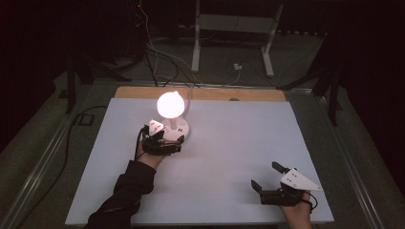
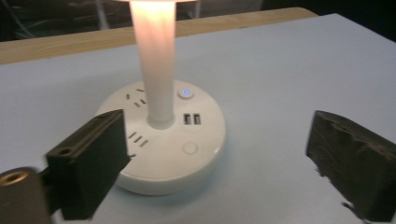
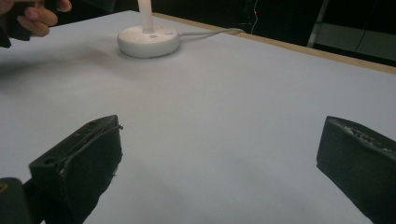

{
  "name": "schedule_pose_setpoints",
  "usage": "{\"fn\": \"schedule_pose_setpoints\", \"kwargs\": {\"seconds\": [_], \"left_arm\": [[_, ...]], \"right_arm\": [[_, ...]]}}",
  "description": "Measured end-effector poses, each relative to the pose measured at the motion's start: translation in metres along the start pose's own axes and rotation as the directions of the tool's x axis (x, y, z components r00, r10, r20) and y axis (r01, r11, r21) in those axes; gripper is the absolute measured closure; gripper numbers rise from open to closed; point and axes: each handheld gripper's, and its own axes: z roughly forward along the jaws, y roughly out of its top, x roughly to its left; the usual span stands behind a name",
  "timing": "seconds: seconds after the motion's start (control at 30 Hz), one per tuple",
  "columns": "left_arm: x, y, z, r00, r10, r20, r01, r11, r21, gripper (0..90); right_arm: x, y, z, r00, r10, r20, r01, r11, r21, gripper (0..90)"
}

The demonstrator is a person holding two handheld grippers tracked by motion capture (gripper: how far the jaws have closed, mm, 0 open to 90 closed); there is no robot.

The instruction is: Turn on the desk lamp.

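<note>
A small lamp with a glowing round bulb [image 1: 170,104] stands at the back left of the white sheet. Its white stem [image 2: 154,60] rises from a round white base [image 2: 187,149] with sockets, two USB ports and a blue-lit button [image 2: 185,93]. My left gripper [image 1: 175,139] hovers just in front of the base, open, with nothing between its jaws; in the left gripper view [image 2: 217,135] the jaws stand wide on either side of the base's near edge. At the front right, my right gripper [image 1: 266,175] rests open and holds nothing.
A white sheet [image 1: 229,143] covers a wooden table whose far edge [image 1: 200,93] shows. The lamp's white cable [image 3: 210,31] runs off the back. Beyond lie floor cables [image 1: 157,57] and a white stand [image 1: 234,28]. The room around is dark.
</note>
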Motion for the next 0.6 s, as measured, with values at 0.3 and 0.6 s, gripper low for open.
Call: {"fn": "schedule_pose_setpoints", "kwargs": {"seconds": [0.3, 0.6], "left_arm": [[-0.002, 0.007, -0.020, 0.9935, -0.005, 0.114, 0.002, 0.9997, 0.024, 0.3], [0.010, 0.004, -0.046, 0.9824, 0.026, 0.185, -0.026, 0.9997, -0.002, 0.3]], "right_arm": [[0.000, 0.000, 0.003, 1.0000, -0.001, -0.006, 0.001, 1.000, 0.005, 0.0], [-0.001, 0.000, 0.004, 0.9999, 0.011, -0.009, -0.011, 1.000, 0.004, 0.0]]}}
